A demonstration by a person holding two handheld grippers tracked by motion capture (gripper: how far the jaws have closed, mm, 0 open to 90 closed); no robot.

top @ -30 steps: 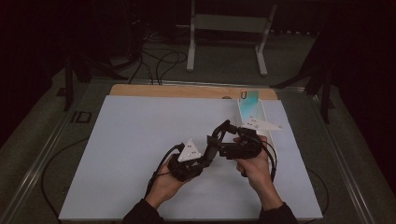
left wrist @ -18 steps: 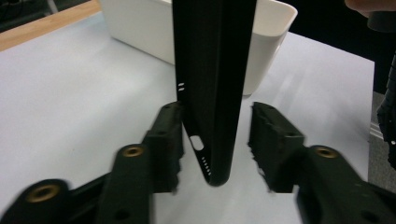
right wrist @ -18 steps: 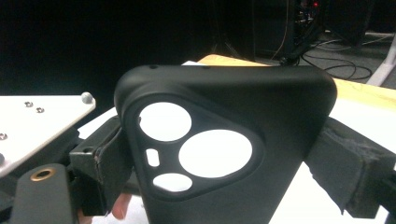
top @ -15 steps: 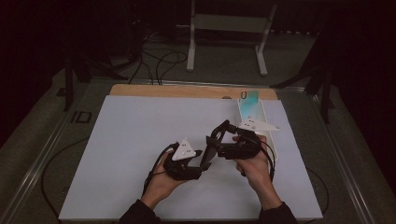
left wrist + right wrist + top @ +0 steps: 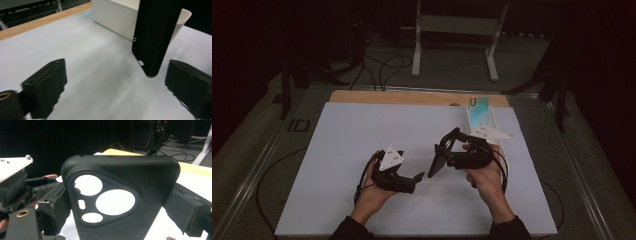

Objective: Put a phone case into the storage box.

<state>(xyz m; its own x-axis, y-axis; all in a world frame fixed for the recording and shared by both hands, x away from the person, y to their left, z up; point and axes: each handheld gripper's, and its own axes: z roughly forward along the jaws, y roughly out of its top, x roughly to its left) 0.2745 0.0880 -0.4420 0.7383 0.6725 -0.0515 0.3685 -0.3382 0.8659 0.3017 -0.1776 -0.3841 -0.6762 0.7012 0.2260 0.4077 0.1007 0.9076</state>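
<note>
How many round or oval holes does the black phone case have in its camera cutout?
4 in the phone case held by the right gripper: upper left, large middle right, bottom, and one small slot at left. The case's lower part is out of frame.

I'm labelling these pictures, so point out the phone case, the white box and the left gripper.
phone case [image 5: 140, 182]: right gripper view, its back beside the camera cutout.
white box [image 5: 113, 17]: left gripper view, its near side wall.
left gripper [image 5: 418, 178]: high view, between its open jaw tips.

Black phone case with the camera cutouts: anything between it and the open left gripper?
Nothing visible. The black soft phone case hangs in the right gripper; the left gripper, jaws just opened, faces it across bare white table mat.
</note>
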